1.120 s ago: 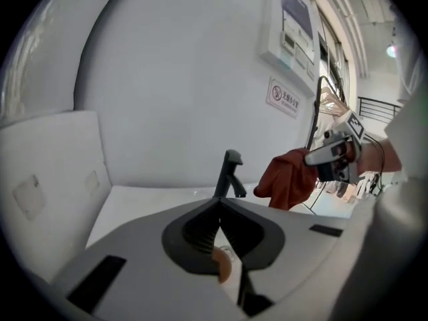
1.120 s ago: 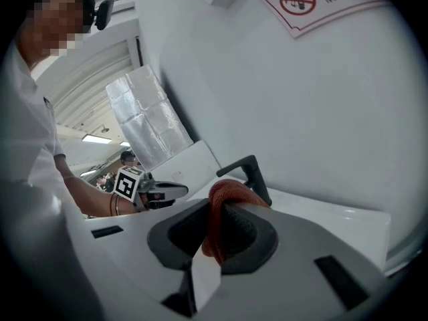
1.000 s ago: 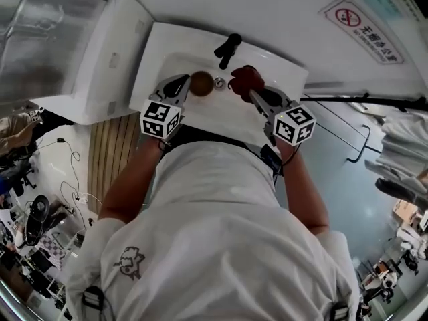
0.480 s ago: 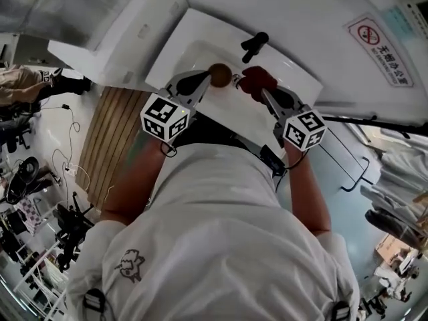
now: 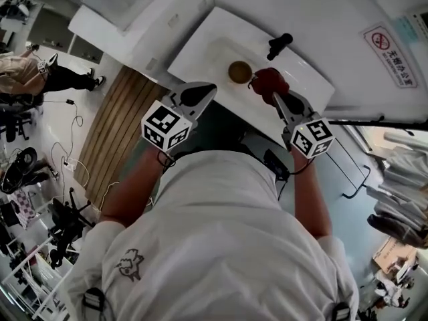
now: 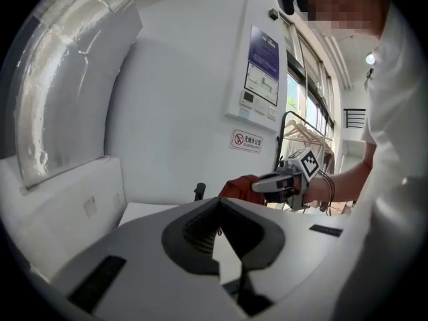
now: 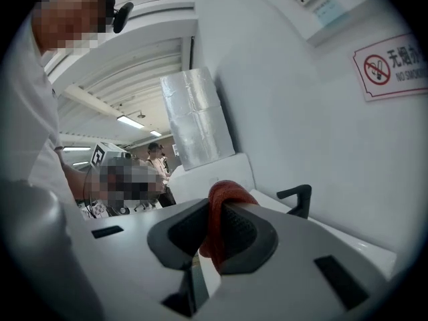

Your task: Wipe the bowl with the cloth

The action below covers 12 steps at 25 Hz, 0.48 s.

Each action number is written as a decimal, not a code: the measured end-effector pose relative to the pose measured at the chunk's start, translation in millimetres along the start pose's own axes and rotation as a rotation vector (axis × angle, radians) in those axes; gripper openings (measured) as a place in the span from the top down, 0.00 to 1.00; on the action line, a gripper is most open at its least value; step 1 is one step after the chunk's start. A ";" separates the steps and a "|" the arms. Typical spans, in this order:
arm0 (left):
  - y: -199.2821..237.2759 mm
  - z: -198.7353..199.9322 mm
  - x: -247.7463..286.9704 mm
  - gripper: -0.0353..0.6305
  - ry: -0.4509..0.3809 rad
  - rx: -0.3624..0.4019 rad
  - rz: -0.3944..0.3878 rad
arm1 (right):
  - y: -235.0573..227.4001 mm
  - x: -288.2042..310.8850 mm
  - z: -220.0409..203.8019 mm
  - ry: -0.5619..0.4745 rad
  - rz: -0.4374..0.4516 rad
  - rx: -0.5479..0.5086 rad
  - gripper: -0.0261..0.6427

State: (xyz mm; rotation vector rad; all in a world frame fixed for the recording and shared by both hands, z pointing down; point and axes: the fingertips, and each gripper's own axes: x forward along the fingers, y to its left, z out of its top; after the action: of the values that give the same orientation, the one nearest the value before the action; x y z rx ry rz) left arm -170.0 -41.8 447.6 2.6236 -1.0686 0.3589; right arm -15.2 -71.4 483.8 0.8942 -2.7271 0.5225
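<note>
A small brown bowl (image 5: 239,71) sits in the white sink (image 5: 200,49). My left gripper (image 5: 208,89) is shut and empty, drawn back over the sink's near edge, clear of the bowl. In the left gripper view its jaws (image 6: 219,204) are together with nothing between them, and the bowl is not in that view. My right gripper (image 5: 276,96) is shut on a bunched red cloth (image 5: 268,81) just right of the bowl. The cloth (image 7: 225,194) bulges up between the right jaws. From the left gripper view I see the cloth (image 6: 237,186) and the right gripper (image 6: 269,182).
A black faucet (image 5: 279,44) stands at the back of the sink, close behind the cloth. A white cabinet (image 5: 144,19) adjoins the sink on the left. A no-smoking sign (image 5: 391,53) is on the wall. Wooden flooring (image 5: 117,129) lies below left.
My left gripper has pulled back from the bowl, which was at its tips and now sits alone in the sink. The right gripper still holds the cloth beside the bowl.
</note>
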 end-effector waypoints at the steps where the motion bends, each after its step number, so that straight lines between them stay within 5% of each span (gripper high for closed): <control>1: -3.0 -3.0 -15.5 0.93 -0.005 0.003 -0.006 | 16.3 1.0 -0.1 -0.004 -0.002 -0.011 0.89; 12: -46.3 -53.0 -146.0 0.93 -0.062 -0.025 -0.074 | 180.8 -27.7 -30.8 0.027 -0.037 -0.118 0.89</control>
State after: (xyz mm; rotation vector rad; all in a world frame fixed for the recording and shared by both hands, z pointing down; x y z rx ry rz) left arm -245.0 101.7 440.6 2.6590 -0.9842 0.2481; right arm -99.8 91.2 455.6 0.8994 -2.6798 0.3596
